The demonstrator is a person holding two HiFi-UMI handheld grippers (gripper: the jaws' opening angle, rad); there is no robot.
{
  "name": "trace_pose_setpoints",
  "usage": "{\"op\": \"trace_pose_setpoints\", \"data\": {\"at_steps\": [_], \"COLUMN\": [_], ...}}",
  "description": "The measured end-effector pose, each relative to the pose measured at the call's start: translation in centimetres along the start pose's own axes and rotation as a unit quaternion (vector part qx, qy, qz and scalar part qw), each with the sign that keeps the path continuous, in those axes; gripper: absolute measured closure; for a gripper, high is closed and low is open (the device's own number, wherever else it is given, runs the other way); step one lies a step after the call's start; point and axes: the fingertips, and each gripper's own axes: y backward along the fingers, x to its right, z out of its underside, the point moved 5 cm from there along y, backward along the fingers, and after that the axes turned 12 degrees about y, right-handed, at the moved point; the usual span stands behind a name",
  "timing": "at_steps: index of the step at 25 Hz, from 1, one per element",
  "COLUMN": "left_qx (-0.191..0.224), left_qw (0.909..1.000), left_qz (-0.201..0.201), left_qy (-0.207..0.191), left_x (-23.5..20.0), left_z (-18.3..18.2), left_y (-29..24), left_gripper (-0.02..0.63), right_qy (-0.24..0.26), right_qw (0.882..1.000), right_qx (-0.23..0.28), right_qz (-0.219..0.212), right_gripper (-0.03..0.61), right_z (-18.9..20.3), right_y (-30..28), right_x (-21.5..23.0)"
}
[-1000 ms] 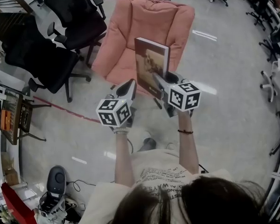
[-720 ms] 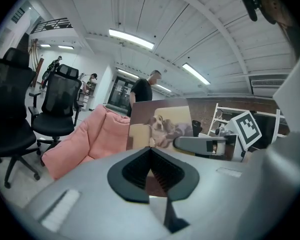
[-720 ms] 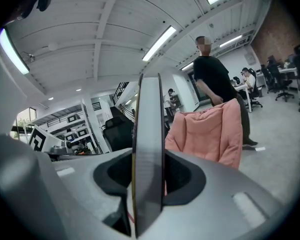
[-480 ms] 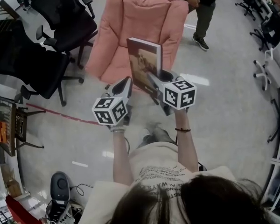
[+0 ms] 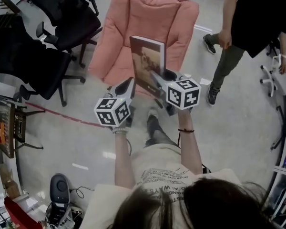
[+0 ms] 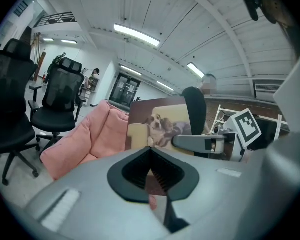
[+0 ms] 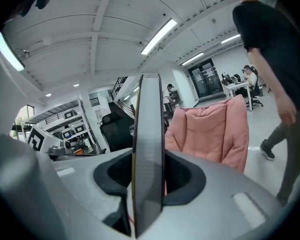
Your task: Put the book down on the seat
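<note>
A hardcover book [image 5: 147,63] with a dog picture on its cover stands upright in the air in front of the pink armchair [image 5: 148,23]. My right gripper [image 5: 159,79] is shut on the book's lower edge. In the right gripper view the book [image 7: 149,134] shows edge-on between the pads of the right gripper [image 7: 149,184], with the armchair [image 7: 215,129] behind. My left gripper [image 5: 128,86] hangs just left of the book, shut and holding nothing. In the left gripper view, the left gripper [image 6: 152,171] points toward the book's cover [image 6: 157,124] and the armchair [image 6: 85,144].
Two black office chairs [image 5: 62,13] [image 5: 28,61] stand left of the armchair. A person in black [image 5: 248,27] walks by on the right, close to the armchair. A desk with gear [image 5: 5,123] lines the left edge. More chairs [image 5: 276,66] stand at the right.
A person in black has walked from behind the armchair to its right side. The book and both grippers have shifted a little left and stay upright before the armchair.
</note>
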Motion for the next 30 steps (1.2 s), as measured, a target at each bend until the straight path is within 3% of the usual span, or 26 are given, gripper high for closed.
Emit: {"op": "trace_pose_setpoints", "data": {"at_steps": [6, 12, 20, 30], "left_qx": [-0.001, -0.007, -0.033, -0.083], "left_qw": [0.9999, 0.9997, 0.9993, 0.9959], "left_qz": [-0.004, 0.002, 0.002, 0.012], "left_qy": [0.013, 0.025, 0.02, 0.035], "left_x": [-2.9, -4.4, -6.5, -9.0], "left_z": [-2.9, -3.2, -6.4, -6.4], "left_y": [-4.0, -8.6, -14.3, -19.4], "left_gripper": [0.614, 0.614, 0.614, 0.614], "right_qy": [0.0, -0.002, -0.026, -0.07], "right_qw": [1.0, 0.999, 0.999, 0.995], "right_qx": [-0.016, -0.038, -0.042, -0.063], "right_qz": [-0.008, -0.007, 0.003, 0.031], "right_gripper": [0.43, 0.43, 0.43, 0.43], "right_z": [-1.9, -1.1, -3.2, -2.3], "right_y": [-5.0, -8.0, -12.6, -16.1], "right_x": [2.7, 6.1, 11.4, 15.7]}}
